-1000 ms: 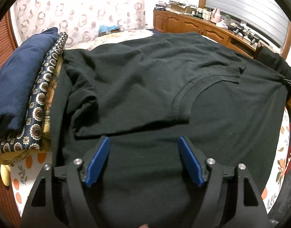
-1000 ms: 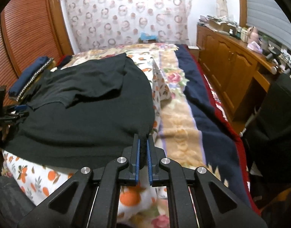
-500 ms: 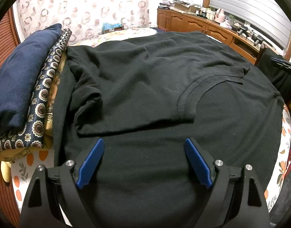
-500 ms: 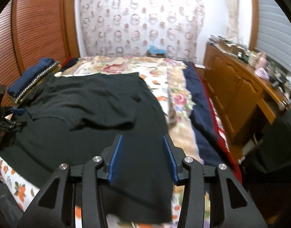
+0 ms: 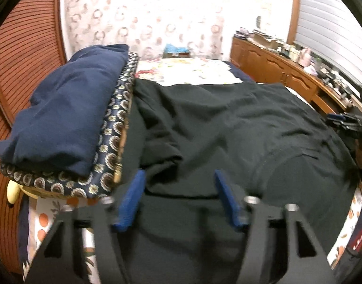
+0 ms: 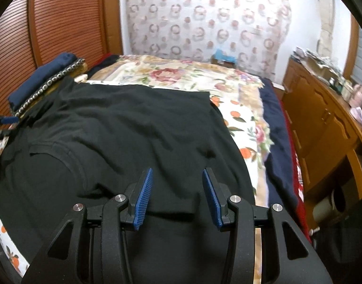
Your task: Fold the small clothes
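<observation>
A black T-shirt point(image 5: 240, 127) lies spread on the bed, its top part folded down over the body, with the collar seam showing. It also shows in the right wrist view point(image 6: 124, 127). My left gripper point(image 5: 178, 177) is open and empty, just above the shirt near its folded sleeve edge. My right gripper point(image 6: 177, 175) is open and empty, above the shirt's right folded sleeve edge. The right gripper shows small at the far right of the left wrist view point(image 5: 344, 120).
A stack of folded clothes, navy on top point(image 5: 67, 118) over a patterned one point(image 5: 110, 142), sits left of the shirt. The floral bedspread point(image 6: 242, 118) lies beneath. A wooden dresser point(image 6: 323, 127) runs along the right. A slatted wooden wall point(image 6: 62, 23) is at the left.
The right gripper opened from shut and moved over the shirt. The left gripper stayed open and shifted left and forward toward the folded sleeve.
</observation>
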Tool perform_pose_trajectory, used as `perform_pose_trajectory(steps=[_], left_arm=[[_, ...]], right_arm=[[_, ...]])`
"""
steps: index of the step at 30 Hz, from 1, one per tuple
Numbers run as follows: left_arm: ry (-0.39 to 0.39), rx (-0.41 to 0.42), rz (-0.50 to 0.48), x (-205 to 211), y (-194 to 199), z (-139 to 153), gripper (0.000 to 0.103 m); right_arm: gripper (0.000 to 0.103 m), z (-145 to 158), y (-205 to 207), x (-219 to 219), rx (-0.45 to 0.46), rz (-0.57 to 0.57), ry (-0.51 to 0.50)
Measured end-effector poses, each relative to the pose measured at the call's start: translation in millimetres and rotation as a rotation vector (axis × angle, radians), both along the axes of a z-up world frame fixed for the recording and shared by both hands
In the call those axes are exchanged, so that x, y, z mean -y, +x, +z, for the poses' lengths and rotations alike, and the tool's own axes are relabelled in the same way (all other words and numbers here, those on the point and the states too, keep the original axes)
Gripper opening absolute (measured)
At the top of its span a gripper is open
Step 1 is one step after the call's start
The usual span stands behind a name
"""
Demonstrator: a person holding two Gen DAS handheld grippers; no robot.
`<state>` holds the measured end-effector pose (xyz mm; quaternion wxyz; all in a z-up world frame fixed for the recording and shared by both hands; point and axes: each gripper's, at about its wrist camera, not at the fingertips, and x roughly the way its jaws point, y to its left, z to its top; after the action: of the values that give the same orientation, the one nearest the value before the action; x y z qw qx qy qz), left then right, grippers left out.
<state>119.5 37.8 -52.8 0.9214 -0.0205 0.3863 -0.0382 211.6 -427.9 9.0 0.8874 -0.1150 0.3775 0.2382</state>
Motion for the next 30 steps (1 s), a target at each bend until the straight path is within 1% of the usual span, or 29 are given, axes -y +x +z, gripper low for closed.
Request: perform_pose_trajectory(steps=[2, 7, 11, 14, 20, 21, 22, 23, 24, 25, 26, 28, 30], left_arm=[[0.001, -0.021, 0.009, -0.4, 8.5, -4.4, 0.049], [0.031, -0.045, 0.036, 0.9, 29.3, -13.1, 0.049], [0.064, -0.042, 0.046, 0.5, 42.0, -13.4, 0.049], [0.079, -0.033, 0.033, 2.7, 48.2, -12.0, 0.049], [0.118, -0.046, 0.015, 7.7, 56.5, -17.1, 0.048], [0.124, -0.050, 0.015, 7.9, 58.0, -17.8, 0.045], [0.136, -0.054, 0.018, 8.4, 59.4, -18.6, 0.034], [0.146, -0.055, 0.020, 8.7, 60.1, -19.0, 0.019], [0.149, -0.055, 0.018, 7.9, 60.1, -19.3, 0.013], [0.147, -0.056, 0.016, 6.7, 61.1, -19.6, 0.009], [0.142, -0.053, 0.016, 4.9, 60.8, -19.1, 0.006], [0.128, -0.026, 0.018, 2.3, 56.1, -13.8, 0.005], [0.109, 0.006, 0.022, 1.5, 49.2, -5.2, 0.004]], right_arm=[[0.044, -4.0, 5.2, -1.7, -0.012, 0.014, -0.001], [0.044, -13.3, 18.6, -5.9, -0.032, 0.031, -0.037], [0.044, -15.9, 26.5, 0.0, -0.053, 0.017, -0.029], [0.044, -18.2, 30.9, 4.3, -0.081, 0.006, -0.022], [0.044, -21.3, 32.0, 3.7, -0.129, 0.021, -0.008], [0.044, -22.1, 31.0, 2.5, -0.133, 0.028, -0.009], [0.044, -23.2, 29.4, 1.0, -0.134, 0.034, -0.020], [0.044, -25.1, 28.4, -0.8, -0.133, 0.036, -0.029], [0.044, -26.6, 27.6, -1.7, -0.134, 0.036, -0.037], [0.042, -27.9, 27.1, -2.5, -0.133, 0.035, -0.046], [0.037, -27.7, 26.4, -3.5, -0.126, 0.036, -0.050], [0.017, -26.6, 24.2, -5.1, -0.106, 0.053, -0.064], [0.009, -27.4, 24.7, -4.6, -0.093, 0.064, -0.065]])
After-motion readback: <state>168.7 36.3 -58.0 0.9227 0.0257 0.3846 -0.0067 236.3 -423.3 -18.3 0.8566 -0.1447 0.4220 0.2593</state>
